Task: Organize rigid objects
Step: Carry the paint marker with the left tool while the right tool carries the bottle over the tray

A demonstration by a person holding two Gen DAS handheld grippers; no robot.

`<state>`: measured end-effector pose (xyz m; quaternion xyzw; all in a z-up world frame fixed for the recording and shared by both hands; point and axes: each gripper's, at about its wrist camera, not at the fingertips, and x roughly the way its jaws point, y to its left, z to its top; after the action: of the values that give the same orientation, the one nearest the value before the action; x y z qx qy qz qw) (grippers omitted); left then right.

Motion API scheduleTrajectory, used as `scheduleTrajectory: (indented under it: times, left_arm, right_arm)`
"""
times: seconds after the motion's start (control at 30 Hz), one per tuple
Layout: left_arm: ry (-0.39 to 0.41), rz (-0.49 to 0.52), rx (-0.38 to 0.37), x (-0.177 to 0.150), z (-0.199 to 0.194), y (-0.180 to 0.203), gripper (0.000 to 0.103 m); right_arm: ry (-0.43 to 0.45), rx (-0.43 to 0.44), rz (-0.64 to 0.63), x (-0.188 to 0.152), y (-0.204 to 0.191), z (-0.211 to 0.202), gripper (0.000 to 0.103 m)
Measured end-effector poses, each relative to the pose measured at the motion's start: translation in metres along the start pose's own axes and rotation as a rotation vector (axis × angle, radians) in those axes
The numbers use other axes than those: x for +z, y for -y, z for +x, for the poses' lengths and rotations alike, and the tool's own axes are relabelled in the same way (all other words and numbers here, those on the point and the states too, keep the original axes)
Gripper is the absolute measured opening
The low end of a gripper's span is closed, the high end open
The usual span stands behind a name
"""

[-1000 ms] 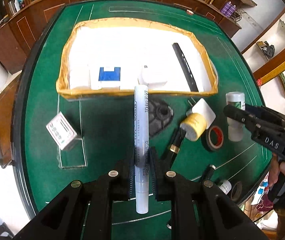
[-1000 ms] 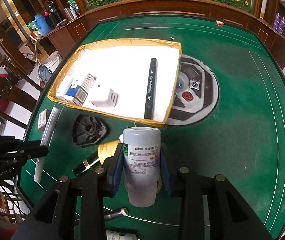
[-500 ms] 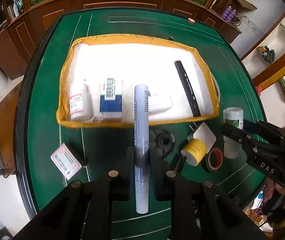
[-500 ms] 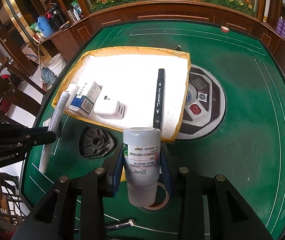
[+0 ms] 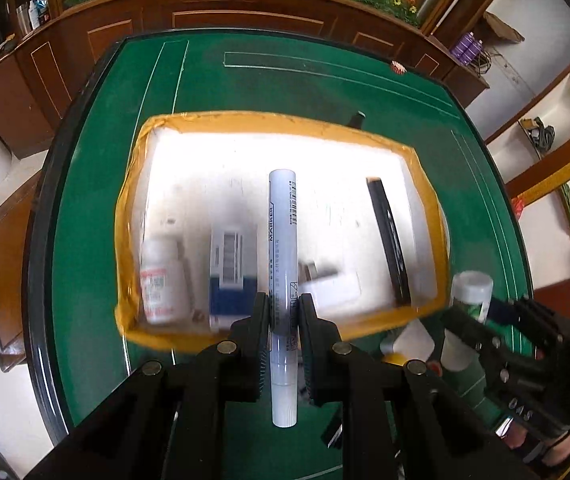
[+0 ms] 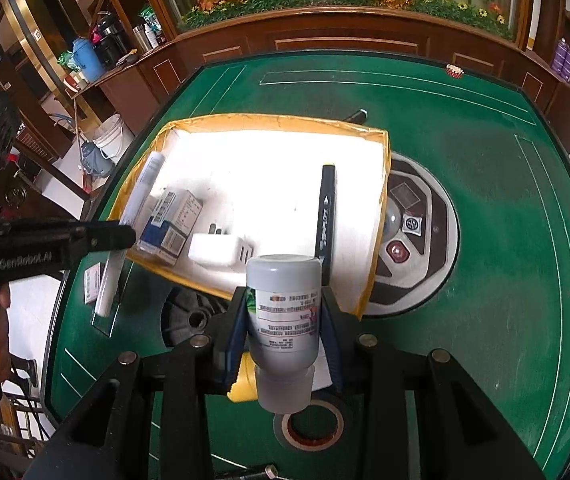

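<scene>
One marker (image 5: 283, 240) is clamped in the left hand-held gripper (image 5: 284, 316), above the near rim of the tray (image 5: 425, 312). One bottle (image 6: 284, 312) is clamped in the right hand-held gripper (image 6: 284, 320), just short of that rim. Inside lie a vial (image 5: 161, 280), box (image 5: 229, 272), adapter (image 6: 221, 250) and black pen (image 6: 326, 216); the far half is bare. A tape roll (image 6: 313, 428) rests on the green surface (image 6: 485, 200).

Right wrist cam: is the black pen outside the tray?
No, the black pen lies inside the yellow-rimmed tray, along its right wall.
</scene>
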<state>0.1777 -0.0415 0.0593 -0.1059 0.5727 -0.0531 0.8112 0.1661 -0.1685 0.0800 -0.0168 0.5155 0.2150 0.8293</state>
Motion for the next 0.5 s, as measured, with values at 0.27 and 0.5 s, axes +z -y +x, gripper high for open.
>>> scheduleTrajectory:
  times: [0.27, 0.5]
  left_arm:
    - [0.004, -0.053, -0.042, 0.036, 0.027, -0.001, 0.014]
    - [-0.028, -0.033, -0.021, 0.039, 0.057, 0.001, 0.014]
  right_arm:
    - [0.005, -0.002, 0.015, 0.017, -0.003, 0.012, 0.033]
    - [-0.013, -0.012, 0.032, 0.024, -0.006, 0.025, 0.033]
